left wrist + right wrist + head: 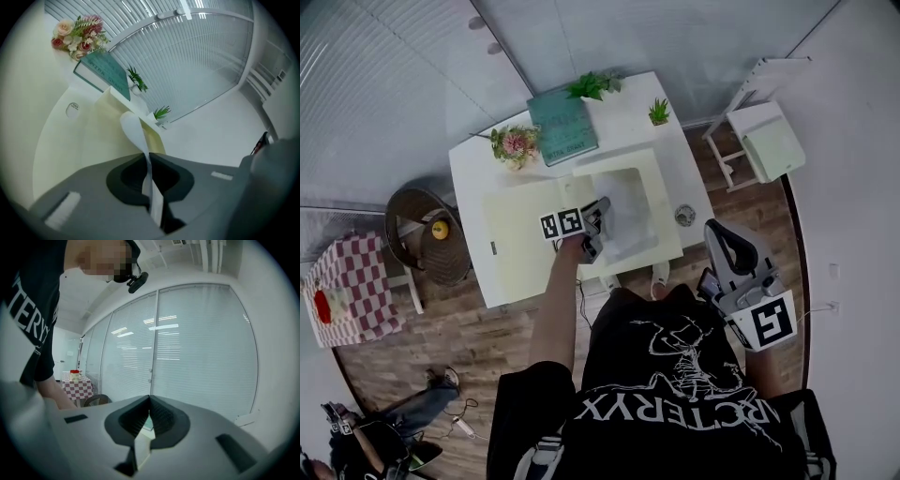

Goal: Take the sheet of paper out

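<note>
Left tool [146,160] clamped on the sheet of paper [134,129] over the white table [476,171], window blinds [187,61] behind; right tool [149,401] closed.

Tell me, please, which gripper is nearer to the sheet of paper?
Left. The left gripper has its jaws shut on the sheet of paper over the table; the right gripper is held beyond the table's edge.

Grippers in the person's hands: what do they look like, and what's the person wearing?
Both are grey: the left gripper and right gripper each end in two dark-lined jaws and carry a cube with black-and-white square markers. The person wears a black short-sleeved T-shirt with white print.
</note>
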Motion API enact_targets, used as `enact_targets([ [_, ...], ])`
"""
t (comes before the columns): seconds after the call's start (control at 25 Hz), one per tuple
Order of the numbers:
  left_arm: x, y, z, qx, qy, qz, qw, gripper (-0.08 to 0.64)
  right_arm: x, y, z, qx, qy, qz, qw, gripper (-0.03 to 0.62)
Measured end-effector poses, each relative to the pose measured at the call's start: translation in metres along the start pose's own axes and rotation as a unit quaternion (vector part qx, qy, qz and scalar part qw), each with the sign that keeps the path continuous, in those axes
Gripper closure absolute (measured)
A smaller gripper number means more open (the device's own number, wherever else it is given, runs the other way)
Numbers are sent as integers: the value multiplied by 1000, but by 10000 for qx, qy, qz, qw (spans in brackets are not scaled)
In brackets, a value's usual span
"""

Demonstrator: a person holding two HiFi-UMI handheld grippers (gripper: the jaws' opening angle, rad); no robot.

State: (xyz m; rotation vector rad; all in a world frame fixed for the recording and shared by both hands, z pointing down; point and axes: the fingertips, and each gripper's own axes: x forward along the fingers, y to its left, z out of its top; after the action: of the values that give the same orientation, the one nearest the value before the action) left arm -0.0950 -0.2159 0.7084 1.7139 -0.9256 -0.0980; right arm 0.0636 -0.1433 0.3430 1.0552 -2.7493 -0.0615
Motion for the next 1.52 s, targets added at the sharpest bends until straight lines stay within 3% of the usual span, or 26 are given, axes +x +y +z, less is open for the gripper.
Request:
enact_targets([
  [0.16,-34,-27,10,220,-475,-106,9986,545,6,3,2,-11,-86,120,9999,580],
  [0.32,-96,-55,19,621,-1087,77,9921,546,16,7,7,13,-223,320,9992,580],
  [0.4,-132,-79,27,998,-1488,191,9836,548,23,11,9,13,-290,447,9986,580],
  [0.48,-168,-109,41,1522,-1912,347,9691,548,32,16,11,8,-346,583,9977,580],
  [0.6,-212,-158,66,2515,-2423,749,9340,548,45,22,15,-4,-436,767,9961,580],
  [0.8,-265,-223,99,3892,-2895,2027,8506,548,62,28,28,2,-604,888,9942,581],
  [0.92,-286,-252,110,4331,-3170,2718,7988,548,70,28,35,-24,-704,847,9939,581],
  [1.04,-300,-276,113,4683,-3424,3163,7506,548,73,27,42,-87,-798,752,9939,581],
  [1.12,-302,-287,111,4879,-3483,3390,7250,548,74,28,45,-165,-851,728,9936,581],
  [1.2,-299,-293,107,4962,-3493,3435,7168,548,74,28,46,-243,-922,706,9929,581],
  [1.52,-290,-307,101,5048,-3494,3201,7216,548,75,30,54,-271,-1006,704,9921,581],
])
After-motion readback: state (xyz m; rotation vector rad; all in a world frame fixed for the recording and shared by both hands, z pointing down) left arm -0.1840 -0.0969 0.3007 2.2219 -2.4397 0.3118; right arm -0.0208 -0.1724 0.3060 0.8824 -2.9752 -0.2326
